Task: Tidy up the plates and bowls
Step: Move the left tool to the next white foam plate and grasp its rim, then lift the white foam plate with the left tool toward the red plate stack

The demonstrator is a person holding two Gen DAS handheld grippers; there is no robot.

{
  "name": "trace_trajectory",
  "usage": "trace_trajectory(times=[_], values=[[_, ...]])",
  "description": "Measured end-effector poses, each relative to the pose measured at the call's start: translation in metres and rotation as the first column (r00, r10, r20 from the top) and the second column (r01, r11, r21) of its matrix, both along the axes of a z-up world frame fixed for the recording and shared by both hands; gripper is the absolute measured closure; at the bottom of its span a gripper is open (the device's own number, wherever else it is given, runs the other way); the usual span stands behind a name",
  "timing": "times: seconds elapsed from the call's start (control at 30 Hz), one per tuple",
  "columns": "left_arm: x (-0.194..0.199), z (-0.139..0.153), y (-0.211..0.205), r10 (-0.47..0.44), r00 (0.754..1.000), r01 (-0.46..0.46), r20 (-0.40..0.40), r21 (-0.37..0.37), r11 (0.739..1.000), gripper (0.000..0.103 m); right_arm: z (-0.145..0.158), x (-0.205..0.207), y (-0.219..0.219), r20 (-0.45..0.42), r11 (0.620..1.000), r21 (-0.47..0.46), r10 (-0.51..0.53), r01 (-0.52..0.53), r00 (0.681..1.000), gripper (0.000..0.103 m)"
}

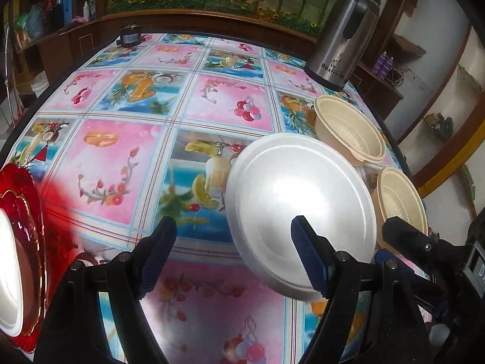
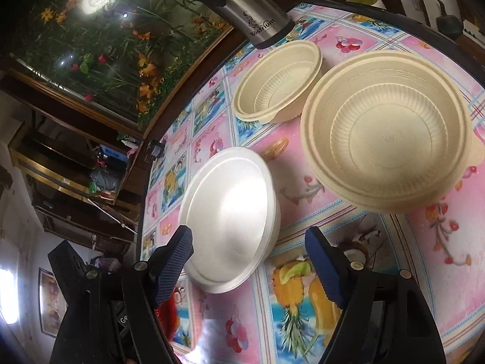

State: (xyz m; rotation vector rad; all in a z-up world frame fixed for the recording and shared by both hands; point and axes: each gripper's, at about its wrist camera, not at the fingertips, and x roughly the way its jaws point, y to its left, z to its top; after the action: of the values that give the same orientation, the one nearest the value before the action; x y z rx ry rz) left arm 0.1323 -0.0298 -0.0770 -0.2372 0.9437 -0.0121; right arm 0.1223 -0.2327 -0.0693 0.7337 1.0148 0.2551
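Note:
A white foam plate (image 1: 300,212) (image 2: 230,215) lies on the patterned tablecloth. Just beyond it stand two beige ribbed bowls, a far one (image 1: 348,130) (image 2: 279,82) and a nearer one (image 1: 400,203) (image 2: 388,130). At the left edge a red glass plate (image 1: 27,212) carries a white plate (image 1: 7,273). My left gripper (image 1: 233,251) hovers open over the white plate's near left rim, nothing between its blue pads. My right gripper (image 2: 248,264) is open too, above the plate's near edge, holding nothing.
A steel thermos jug (image 1: 345,33) (image 2: 242,9) stands at the table's far corner behind the bowls. A small black box (image 1: 130,35) sits at the far edge. The table's dark rim (image 1: 391,139) runs close beside the bowls. A flower mural and shelves lie beyond.

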Motion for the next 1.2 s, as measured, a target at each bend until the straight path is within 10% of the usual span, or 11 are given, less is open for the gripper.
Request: trace_trajectory(times=[0.6,0.83,1.2], values=[[0.018,-0.020,-0.007,0.006,0.999,-0.004,-0.034,0.057,0.998,0.026,-0.020,0.015,0.013,-0.058,0.996,-0.080,0.025,-0.030,0.998,0.050],[0.023,-0.030,-0.011,0.000,0.998,0.007,-0.068,0.091,0.996,0.062,-0.026,0.014,0.013,-0.075,0.995,-0.097,0.029,-0.036,0.997,0.064],[0.015,-0.027,-0.020,-0.050,0.997,0.056,-0.054,0.125,0.991,0.089,-0.022,0.010,0.022,-0.061,0.989,-0.128,0.064,-0.072,0.996,0.091]])
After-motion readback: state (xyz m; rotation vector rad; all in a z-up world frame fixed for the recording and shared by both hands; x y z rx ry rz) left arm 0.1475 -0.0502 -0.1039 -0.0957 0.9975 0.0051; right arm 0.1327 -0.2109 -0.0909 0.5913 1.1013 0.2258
